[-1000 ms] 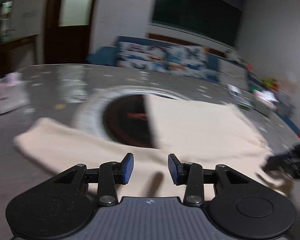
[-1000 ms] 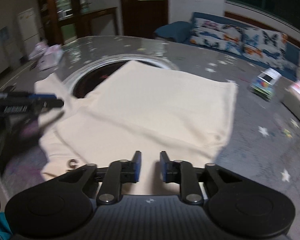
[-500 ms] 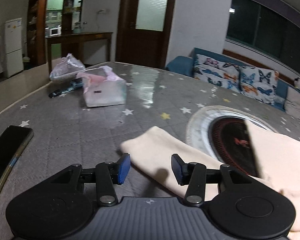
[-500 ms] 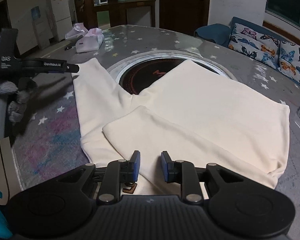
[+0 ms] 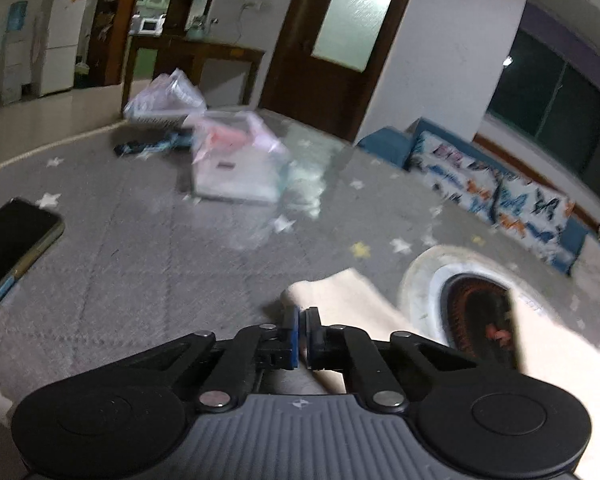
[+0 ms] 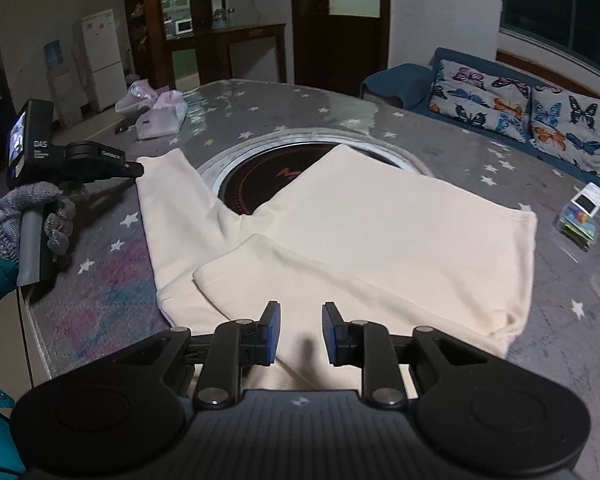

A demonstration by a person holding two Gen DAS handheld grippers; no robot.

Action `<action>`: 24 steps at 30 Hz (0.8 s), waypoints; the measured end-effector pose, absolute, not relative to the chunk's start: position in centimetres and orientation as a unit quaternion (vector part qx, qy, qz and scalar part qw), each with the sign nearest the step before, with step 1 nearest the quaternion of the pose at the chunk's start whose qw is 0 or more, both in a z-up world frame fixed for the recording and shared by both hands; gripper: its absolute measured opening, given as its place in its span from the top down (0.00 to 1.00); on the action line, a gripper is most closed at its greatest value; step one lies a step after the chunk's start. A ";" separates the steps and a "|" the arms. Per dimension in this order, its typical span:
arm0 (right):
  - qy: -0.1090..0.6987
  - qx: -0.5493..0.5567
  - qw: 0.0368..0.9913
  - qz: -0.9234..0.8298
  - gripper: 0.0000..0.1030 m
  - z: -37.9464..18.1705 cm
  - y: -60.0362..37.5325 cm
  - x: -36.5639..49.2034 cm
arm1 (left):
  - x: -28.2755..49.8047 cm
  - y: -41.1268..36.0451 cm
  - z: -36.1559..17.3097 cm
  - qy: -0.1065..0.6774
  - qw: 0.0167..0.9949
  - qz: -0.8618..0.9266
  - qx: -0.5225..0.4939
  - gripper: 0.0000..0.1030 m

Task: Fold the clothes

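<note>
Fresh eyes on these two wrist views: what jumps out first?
The big cream garment spread across the star-patterned table, partly covering the round dark burner set in its middle. At the far end of one long sleeve-like part, the left gripper is shut on the cloth's edge, held by a gloved hand. The right gripper hovers open over the near fold.
</note>
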State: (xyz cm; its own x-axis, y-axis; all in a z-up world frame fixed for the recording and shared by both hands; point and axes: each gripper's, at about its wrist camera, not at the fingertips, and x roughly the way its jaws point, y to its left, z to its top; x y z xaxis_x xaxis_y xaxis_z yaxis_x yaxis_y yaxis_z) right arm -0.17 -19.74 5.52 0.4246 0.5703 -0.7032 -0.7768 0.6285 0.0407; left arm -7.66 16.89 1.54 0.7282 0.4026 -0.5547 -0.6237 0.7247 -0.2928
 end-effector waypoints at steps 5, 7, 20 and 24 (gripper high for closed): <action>0.344 -0.125 0.848 0.383 0.78 6.0 -22.1 0.0 | -7.6 12.8 5.6 0.196 0.935 0.197 -0.220 0.98; 0.341 -0.115 0.855 0.373 0.78 6.2 -23.1 0.2 | -7.4 10.6 7.4 0.181 0.948 0.151 -0.213 0.98; 0.341 -0.065 0.885 0.311 0.78 6.0 -29.1 1.1 | -4.4 -4.9 10.6 0.189 0.961 -0.109 -0.169 0.97; 0.348 -0.052 0.889 0.295 0.78 5.5 -30.4 1.5 | -2.9 -7.6 8.3 0.225 0.950 -0.141 -0.166 0.97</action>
State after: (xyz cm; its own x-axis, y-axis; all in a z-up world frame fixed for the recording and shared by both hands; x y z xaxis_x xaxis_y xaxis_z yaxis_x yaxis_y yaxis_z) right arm 1.48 -30.38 5.51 0.5846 0.4871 -0.6488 -0.5597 0.8211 0.1122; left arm -2.95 -7.61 8.33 0.8591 -0.3422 -0.3806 0.1924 0.9050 -0.3794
